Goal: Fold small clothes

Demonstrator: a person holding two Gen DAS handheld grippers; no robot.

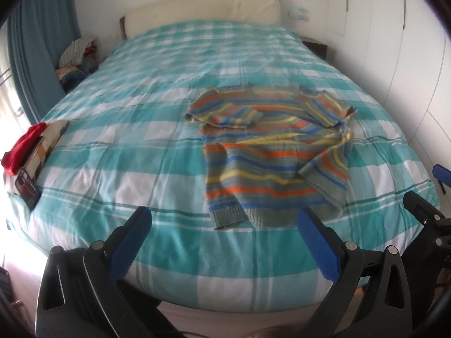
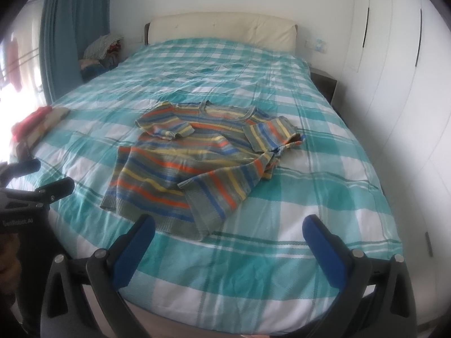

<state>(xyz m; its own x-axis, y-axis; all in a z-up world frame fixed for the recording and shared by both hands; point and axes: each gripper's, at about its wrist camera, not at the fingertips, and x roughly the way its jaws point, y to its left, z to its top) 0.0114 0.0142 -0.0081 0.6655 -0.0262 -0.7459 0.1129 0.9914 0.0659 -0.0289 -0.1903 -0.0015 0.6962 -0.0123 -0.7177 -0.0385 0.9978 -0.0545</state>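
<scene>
We held both grippers at the foot of the bed (image 1: 112, 152), clear of the cloth. The left gripper (image 1: 225, 219) had its fingers (image 1: 141, 222) spread wide with nothing between them, and the right gripper (image 2: 229, 226) was just as wide and just as empty. The striped sweater (image 2: 203, 152) lay face up on the checked cover, its hem toward us and its neck toward the headboard (image 2: 222, 28). Both sleeves were turned in over the body, and its right-hand side had a flap lying crumpled over the front, so we judged the fold begun but loose. Squaring those sides and doubling the body were still to do. A small pile with a red garment (image 1: 24, 146) sat at the far left edge.
</scene>
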